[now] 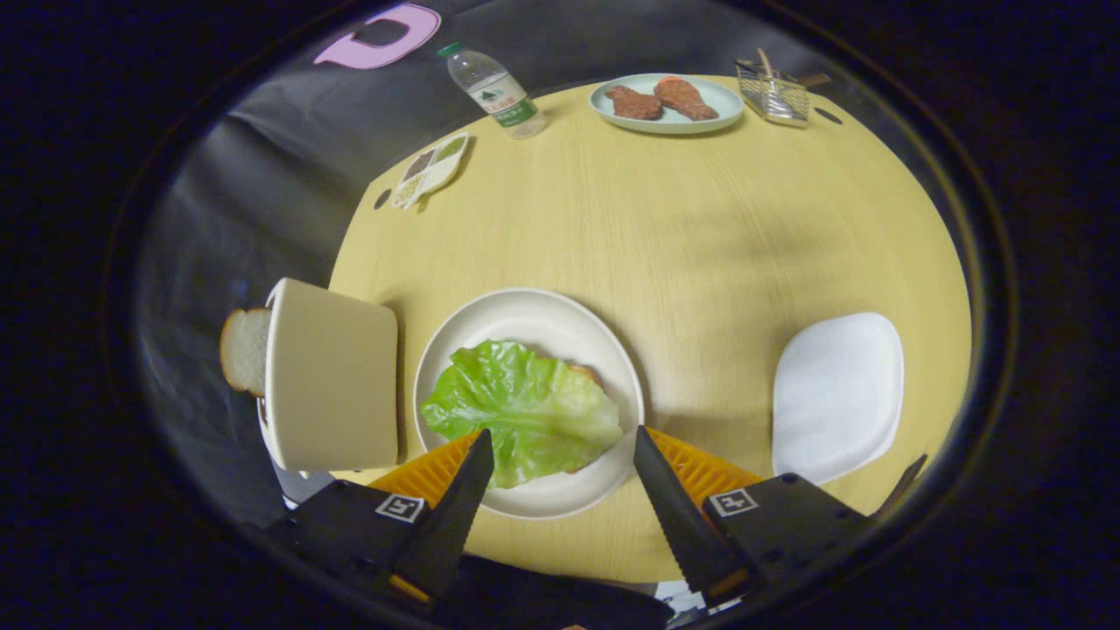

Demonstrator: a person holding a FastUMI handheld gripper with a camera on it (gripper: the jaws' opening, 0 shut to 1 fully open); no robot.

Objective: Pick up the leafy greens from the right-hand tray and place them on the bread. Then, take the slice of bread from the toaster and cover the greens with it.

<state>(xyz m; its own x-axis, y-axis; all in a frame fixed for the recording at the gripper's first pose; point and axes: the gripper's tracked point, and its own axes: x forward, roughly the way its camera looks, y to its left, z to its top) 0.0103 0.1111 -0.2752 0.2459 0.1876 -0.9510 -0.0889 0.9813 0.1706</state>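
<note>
Gripper view shows the gripper (560, 455) spread empty over the leafy greens (523, 411) on the plate (525, 315); left, the toaster (332, 376) bread slice (245, 350) looks light, soft, crushable, best pinched by its exposed edge.

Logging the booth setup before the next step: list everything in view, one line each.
Table: one, pale wood, round, under everything.
Plate: one, cream, just ahead of the fingers.
Leafy greens: one leaf, green, on the plate over the bread.
Bread: one edge showing under the leaf.
Toaster: one, cream, left of the plate.
Bread slice: one, white, sticking out of the toaster.
Tray: one, white, right of the plate.
Meat plate: one, pale green, two brown pieces, far side.
Water bottle: one, clear, far side.
Wire basket: one, metal, beside the meat plate.
Sectioned dish: one, white, far left.
Hand-held gripper: one, fingers open astride the plate's near edge.
</note>
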